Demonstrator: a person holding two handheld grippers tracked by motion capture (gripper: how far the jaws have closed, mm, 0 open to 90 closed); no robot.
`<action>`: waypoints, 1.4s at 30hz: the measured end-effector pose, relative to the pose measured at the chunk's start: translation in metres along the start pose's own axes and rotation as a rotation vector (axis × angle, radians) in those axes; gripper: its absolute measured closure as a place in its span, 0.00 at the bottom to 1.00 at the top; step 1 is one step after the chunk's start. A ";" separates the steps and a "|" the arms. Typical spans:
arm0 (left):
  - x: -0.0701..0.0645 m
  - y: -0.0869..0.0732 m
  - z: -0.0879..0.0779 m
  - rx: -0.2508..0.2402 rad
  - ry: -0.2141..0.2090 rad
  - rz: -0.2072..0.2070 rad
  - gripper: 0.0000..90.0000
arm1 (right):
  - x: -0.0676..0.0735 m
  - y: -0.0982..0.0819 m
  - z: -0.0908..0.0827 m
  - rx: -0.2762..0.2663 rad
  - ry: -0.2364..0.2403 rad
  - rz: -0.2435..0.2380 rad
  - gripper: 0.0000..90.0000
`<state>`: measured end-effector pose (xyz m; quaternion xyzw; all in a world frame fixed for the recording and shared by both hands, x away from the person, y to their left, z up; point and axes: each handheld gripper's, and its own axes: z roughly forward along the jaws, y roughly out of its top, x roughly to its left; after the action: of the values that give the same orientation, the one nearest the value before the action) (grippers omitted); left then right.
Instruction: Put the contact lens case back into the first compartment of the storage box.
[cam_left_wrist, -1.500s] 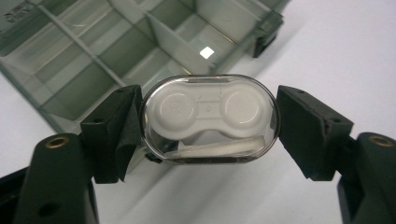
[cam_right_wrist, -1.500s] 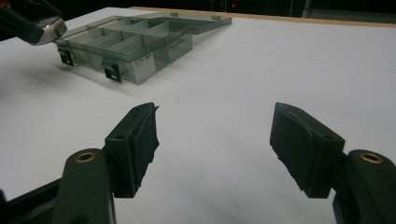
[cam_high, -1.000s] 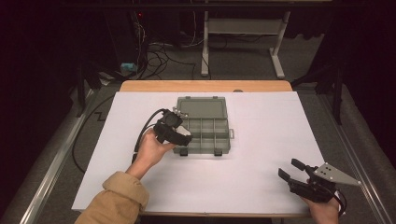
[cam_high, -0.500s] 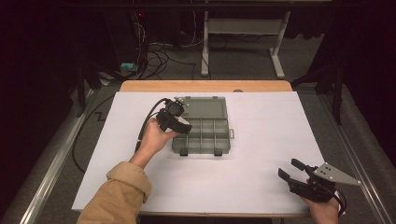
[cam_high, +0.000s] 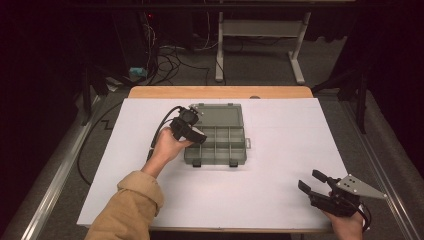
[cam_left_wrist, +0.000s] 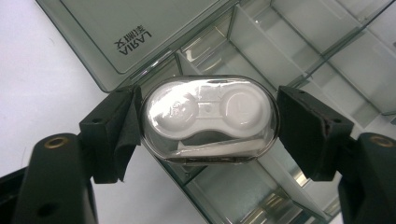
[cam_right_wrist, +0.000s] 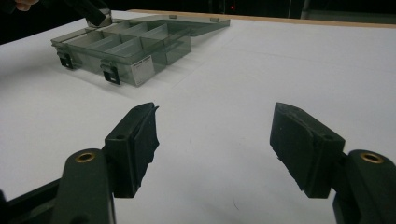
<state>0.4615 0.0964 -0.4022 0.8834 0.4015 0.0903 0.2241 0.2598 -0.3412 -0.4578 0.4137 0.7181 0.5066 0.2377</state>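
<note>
The left hand-held gripper (cam_left_wrist: 208, 123) pinched a small oval clear-lidded white contact-lens case (cam_left_wrist: 208, 117) above the smoky transparent plastic compartment box (cam_high: 216, 139) near the tabletop's far edge; lowering and releasing seemed next. The right hand-held gripper (cam_right_wrist: 215, 140) rested spread.

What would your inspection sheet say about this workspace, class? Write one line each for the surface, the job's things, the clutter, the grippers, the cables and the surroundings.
Surface: white sheet over a wooden table.
Job's things: grey compartment box lies open, lid folded back flat; small clear oval case with white insert held over the box's compartments.
Clutter: nothing seen.
Grippers: left gripper grips the case by its ends, above the box; right gripper open, holding nothing, at the near right corner.
Cables: black cable trails from the left gripper; loose cables on the floor behind.
Surroundings: dark room, white desk frame beyond the table.
</note>
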 end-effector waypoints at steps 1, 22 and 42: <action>0.001 0.000 0.001 0.000 -0.002 -0.002 0.29 | 0.000 0.000 0.000 -0.002 -0.001 0.000 0.36; 0.003 -0.002 0.001 0.003 0.002 -0.008 0.36 | 0.000 0.000 0.000 0.001 0.003 -0.001 0.36; 0.005 -0.005 0.000 -0.021 -0.026 -0.013 0.59 | 0.000 0.000 0.000 0.002 0.004 -0.003 0.36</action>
<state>0.4613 0.1036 -0.4044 0.8795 0.4034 0.0817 0.2390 0.2600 -0.3410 -0.4579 0.4117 0.7197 0.5064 0.2369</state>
